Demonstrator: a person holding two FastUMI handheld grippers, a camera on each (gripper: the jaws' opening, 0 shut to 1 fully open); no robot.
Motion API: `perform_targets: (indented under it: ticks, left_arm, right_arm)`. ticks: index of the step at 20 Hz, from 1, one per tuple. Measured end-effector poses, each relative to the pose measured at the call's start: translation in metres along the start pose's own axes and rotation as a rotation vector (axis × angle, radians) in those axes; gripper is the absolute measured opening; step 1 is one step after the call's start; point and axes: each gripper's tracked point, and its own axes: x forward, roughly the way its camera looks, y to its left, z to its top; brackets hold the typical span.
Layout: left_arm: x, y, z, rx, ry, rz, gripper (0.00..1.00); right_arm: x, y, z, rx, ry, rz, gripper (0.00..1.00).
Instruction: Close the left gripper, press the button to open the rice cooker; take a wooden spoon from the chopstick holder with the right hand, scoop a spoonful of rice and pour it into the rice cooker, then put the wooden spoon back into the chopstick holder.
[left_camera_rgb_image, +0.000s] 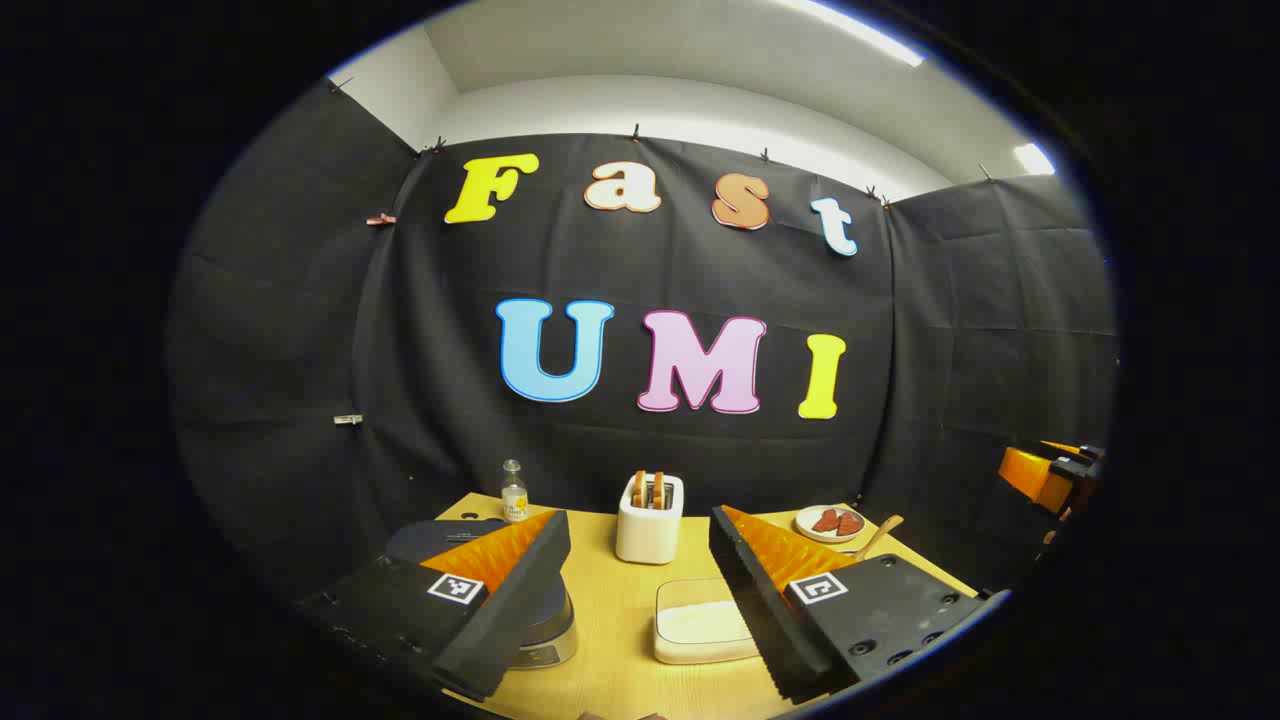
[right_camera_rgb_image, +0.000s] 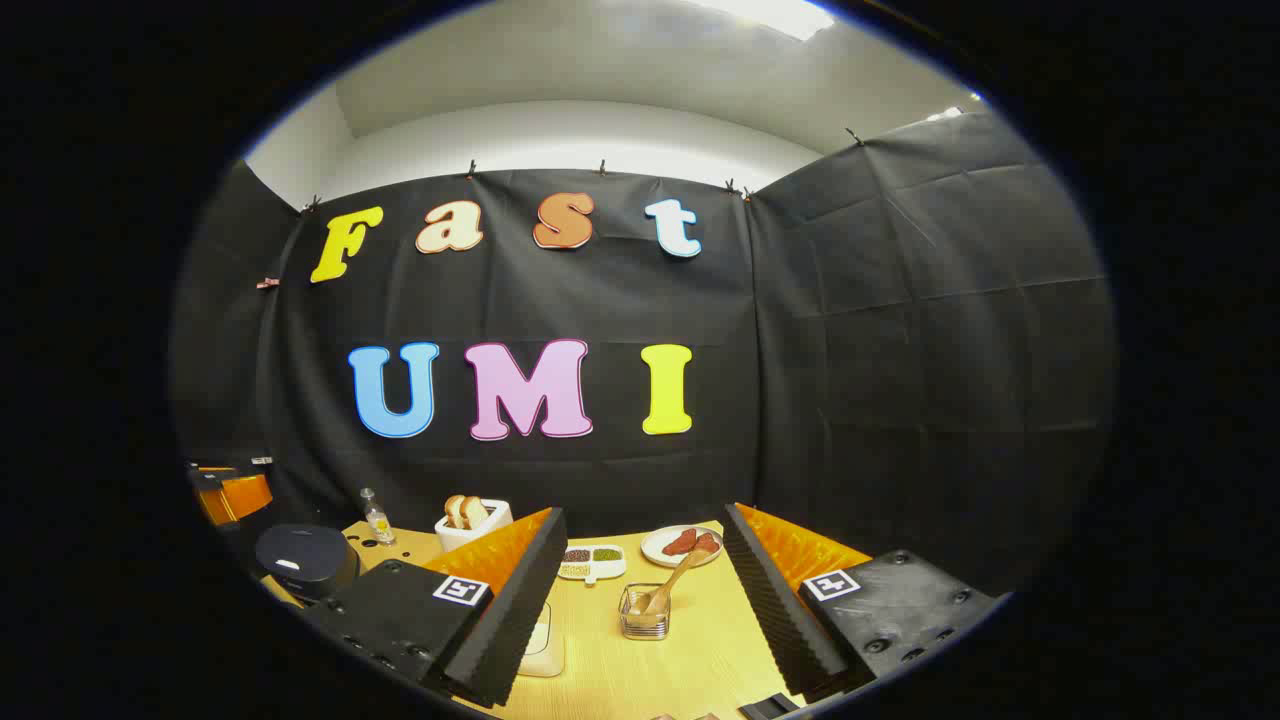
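Note:
My left gripper (left_camera_rgb_image: 640, 517) stands open above the wooden table. The rice cooker (left_camera_rgb_image: 545, 630), dark lid down, sits half hidden behind its left finger. A white dish of rice (left_camera_rgb_image: 700, 622) lies between the fingers, low in the left gripper view. My right gripper (right_camera_rgb_image: 643, 513) is open too, with nothing in it. Between its fingers stands the clear chopstick holder (right_camera_rgb_image: 644, 615) with the wooden spoon (right_camera_rgb_image: 675, 580) leaning in it. In the right gripper view the rice cooker (right_camera_rgb_image: 305, 555) sits at the far left, lid shut, and the left gripper (right_camera_rgb_image: 230, 495) hangs beyond it.
A white toaster (left_camera_rgb_image: 650, 518) with bread stands at the back centre, a small bottle (left_camera_rgb_image: 514, 492) to its left. A plate of red food (right_camera_rgb_image: 682, 545) and a small divided dish (right_camera_rgb_image: 592, 562) lie behind the holder. The black cloth wall closes off the table's back and sides.

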Motion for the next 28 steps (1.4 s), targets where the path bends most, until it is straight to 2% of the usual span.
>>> perform_targets:
  ticks: [6, 17, 19, 20, 28]
  left_arm:
    - [0.000, 0.000, -0.002, -0.001, -0.001, -0.020, 0.95]
    - [-0.003, 0.022, -0.016, -0.026, 0.029, 0.005, 0.95]
    - [-0.003, 0.031, -0.015, -0.017, 0.019, 0.026, 0.92]
    - [-0.002, 0.034, -0.013, -0.013, 0.015, 0.035, 0.95]
    - [-0.005, 0.073, -0.016, -0.037, 0.024, 0.126, 0.95]
  right_arm:
    - [-0.005, 0.002, 0.000, -0.006, 0.006, -0.007, 0.98]
    - [-0.017, -0.003, -0.012, -0.007, 0.036, -0.045, 0.98]
    - [-0.016, -0.001, -0.015, -0.007, 0.040, -0.043, 0.98]
    - [-0.015, 0.000, -0.016, -0.008, 0.042, -0.042, 0.98]
    - [-0.008, 0.006, -0.021, 0.011, 0.043, -0.038, 0.98]
